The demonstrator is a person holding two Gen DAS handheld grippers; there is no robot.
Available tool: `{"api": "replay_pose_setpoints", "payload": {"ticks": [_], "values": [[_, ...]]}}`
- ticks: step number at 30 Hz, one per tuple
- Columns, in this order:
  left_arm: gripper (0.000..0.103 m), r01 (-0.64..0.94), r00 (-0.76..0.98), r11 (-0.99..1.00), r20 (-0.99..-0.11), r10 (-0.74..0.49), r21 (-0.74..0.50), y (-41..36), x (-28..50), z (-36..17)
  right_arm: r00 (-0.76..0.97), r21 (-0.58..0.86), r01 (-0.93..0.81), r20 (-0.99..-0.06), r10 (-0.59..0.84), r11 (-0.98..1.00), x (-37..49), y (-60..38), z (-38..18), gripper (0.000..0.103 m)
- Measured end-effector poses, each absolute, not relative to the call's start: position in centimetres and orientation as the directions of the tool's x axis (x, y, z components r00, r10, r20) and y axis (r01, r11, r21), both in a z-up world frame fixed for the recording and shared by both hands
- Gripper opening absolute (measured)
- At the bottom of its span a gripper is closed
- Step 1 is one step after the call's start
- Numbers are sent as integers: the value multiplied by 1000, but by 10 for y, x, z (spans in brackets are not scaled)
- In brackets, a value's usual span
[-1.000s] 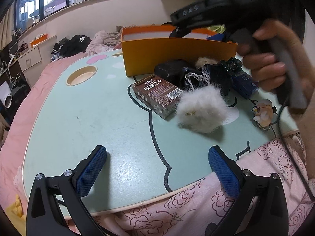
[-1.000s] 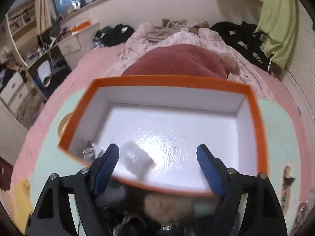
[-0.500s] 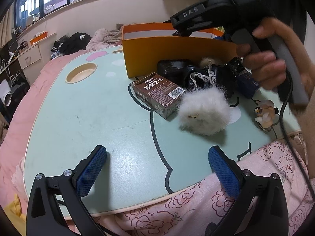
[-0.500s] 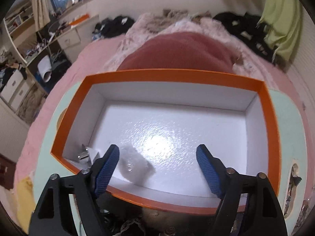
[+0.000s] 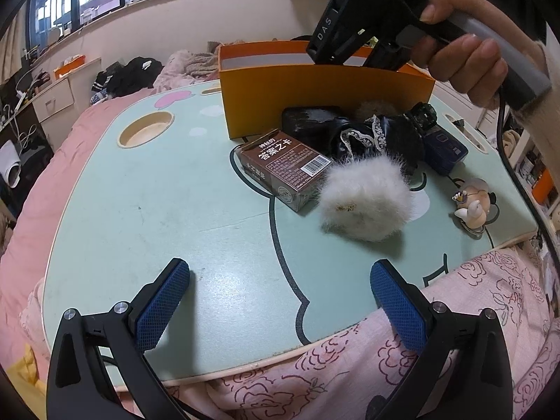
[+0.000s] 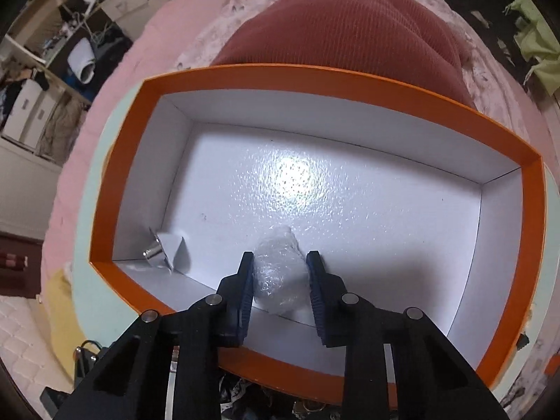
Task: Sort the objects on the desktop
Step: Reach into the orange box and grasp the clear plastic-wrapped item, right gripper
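The right tool [image 6: 280, 273] reaches down into the orange box [image 6: 315, 80], its pads closed on a clear plastic wad [image 6: 278, 269] near the box's front wall. A small metal piece [image 6: 155, 250] lies in the box's left corner. The left tool [image 5: 280, 301] hangs wide apart over the green tabletop [image 5: 157, 203], holding nothing. Ahead of it lie a brown carton [image 5: 283, 168], a white pompom [image 5: 364, 203] and a dark heap [image 5: 367, 133] just beside the box.

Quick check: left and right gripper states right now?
Left gripper: open, holding nothing.
Right gripper: closed on the clear plastic bundle inside the orange box.
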State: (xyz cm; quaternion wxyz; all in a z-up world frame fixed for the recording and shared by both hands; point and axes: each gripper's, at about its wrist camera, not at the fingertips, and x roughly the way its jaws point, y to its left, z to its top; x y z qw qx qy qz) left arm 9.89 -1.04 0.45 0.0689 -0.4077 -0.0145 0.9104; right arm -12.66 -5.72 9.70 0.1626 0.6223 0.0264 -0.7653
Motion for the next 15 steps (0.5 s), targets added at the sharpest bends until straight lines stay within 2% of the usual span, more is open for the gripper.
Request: {"api": "replay_pose_setpoints", "payload": {"ticks": [5,9,12,15], "values": [[103,-110,-658,-990,-740,137,-85,-10,99,4,-329,192,234,-907,-263,-953,-110,-34,116,27],[103,-101,-657,-991,-742,132,-87,-11,98,2,-485,296,247,-787,-382,-923,-65,0,158,27],[103,-98,-655,-991,-744,130,-87,-10,97,2,-557,298,306,-714,-424,-904,-17,28,178,27],[103,-100,-653,-991,-746,130,-86,-10,97,2,-583,278,329,-692,-425,-903,24,53,175,27]]}}
